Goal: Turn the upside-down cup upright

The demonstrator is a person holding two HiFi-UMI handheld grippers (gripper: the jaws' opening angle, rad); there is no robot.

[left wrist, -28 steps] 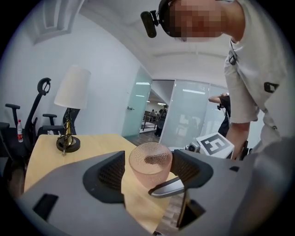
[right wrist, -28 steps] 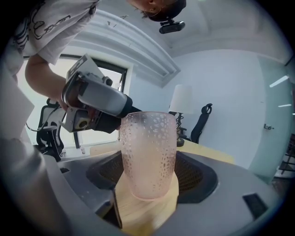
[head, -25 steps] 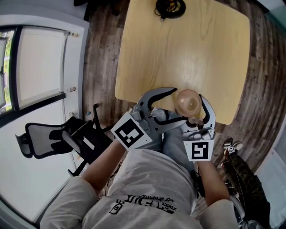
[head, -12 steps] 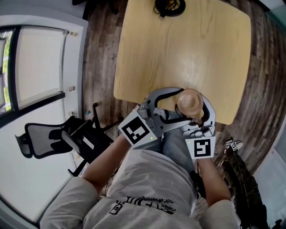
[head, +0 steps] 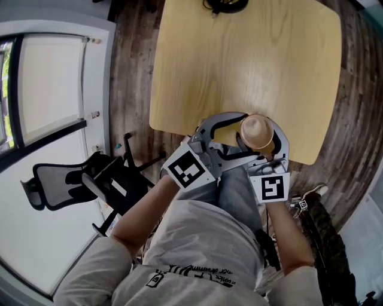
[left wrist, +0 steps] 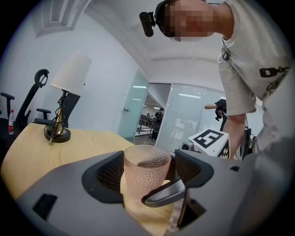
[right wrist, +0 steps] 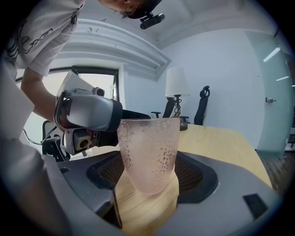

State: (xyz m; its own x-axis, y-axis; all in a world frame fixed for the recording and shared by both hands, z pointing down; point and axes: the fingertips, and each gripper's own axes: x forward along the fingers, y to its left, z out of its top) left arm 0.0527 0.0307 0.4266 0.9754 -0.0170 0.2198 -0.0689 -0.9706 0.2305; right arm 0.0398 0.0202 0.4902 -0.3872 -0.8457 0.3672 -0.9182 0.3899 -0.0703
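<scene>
A pink dimpled cup (head: 257,131) stands mouth-up at the near edge of the wooden table (head: 251,60). My right gripper (head: 260,142) is shut on its lower half; in the right gripper view the cup (right wrist: 148,147) fills the gap between the pads of the right gripper (right wrist: 150,179). My left gripper (head: 245,137) comes in from the left, open, with a jaw on either side of the cup. In the left gripper view the cup (left wrist: 146,168) sits between the pads of the left gripper (left wrist: 148,174), with a small gap on the right. A right finger (left wrist: 163,193) crosses in front.
A table lamp (head: 226,5) stands at the table's far edge, also in the left gripper view (left wrist: 57,124). A black office chair (head: 60,185) is on the floor to the left. The person's legs are right under the table's near edge.
The cup has gone from tilted to mouth-up in the right gripper. The left gripper has moved right until its jaws flank the cup.
</scene>
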